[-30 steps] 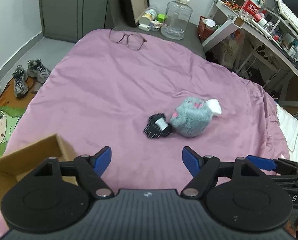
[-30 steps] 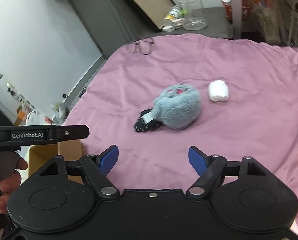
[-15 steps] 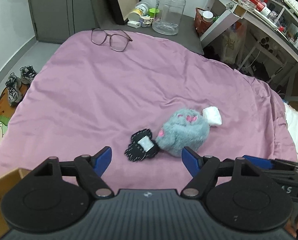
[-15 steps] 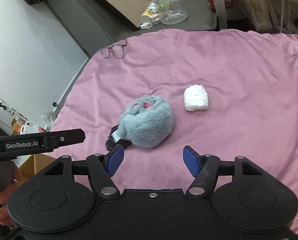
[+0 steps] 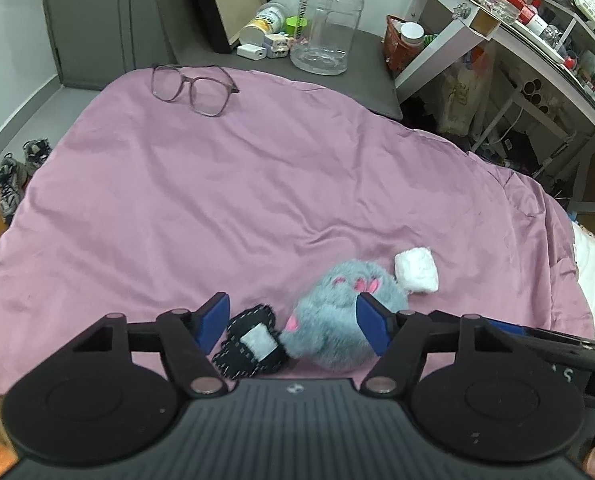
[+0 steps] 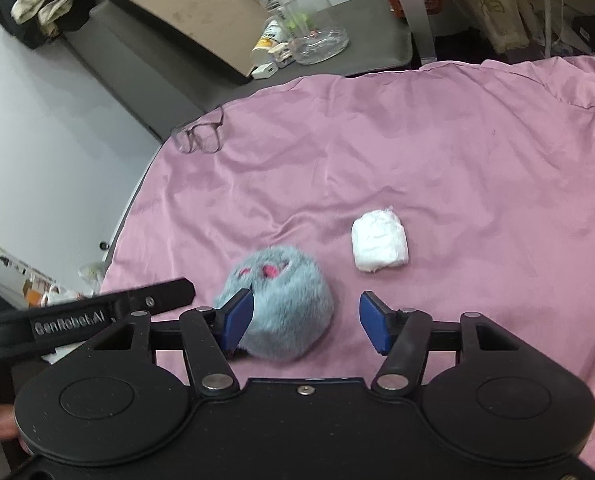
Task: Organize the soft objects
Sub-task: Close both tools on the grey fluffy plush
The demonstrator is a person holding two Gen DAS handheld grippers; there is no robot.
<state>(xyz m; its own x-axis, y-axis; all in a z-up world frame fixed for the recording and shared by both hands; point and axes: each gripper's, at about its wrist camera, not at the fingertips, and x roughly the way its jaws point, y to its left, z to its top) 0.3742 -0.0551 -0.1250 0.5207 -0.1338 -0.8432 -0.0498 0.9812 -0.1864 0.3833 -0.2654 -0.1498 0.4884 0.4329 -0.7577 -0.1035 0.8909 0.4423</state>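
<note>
Plush ahead: the grey fluffy toy [image 6: 283,304] sits between my right gripper [image 6: 303,326] fingers, nearer the left pad, the jaws part-spread, just narrowing, not yet pressing. My left gripper [image 5: 293,326] has also been closing, still spread, with the black felt piece [image 5: 251,342] between its pads and the toy's edge by the right one. Light, squashy fur, I reckon; grip the round body's middle. Pink markings face away from me; no clear long axis. The white wad [image 6: 379,246] lies beyond my right finger.
</note>
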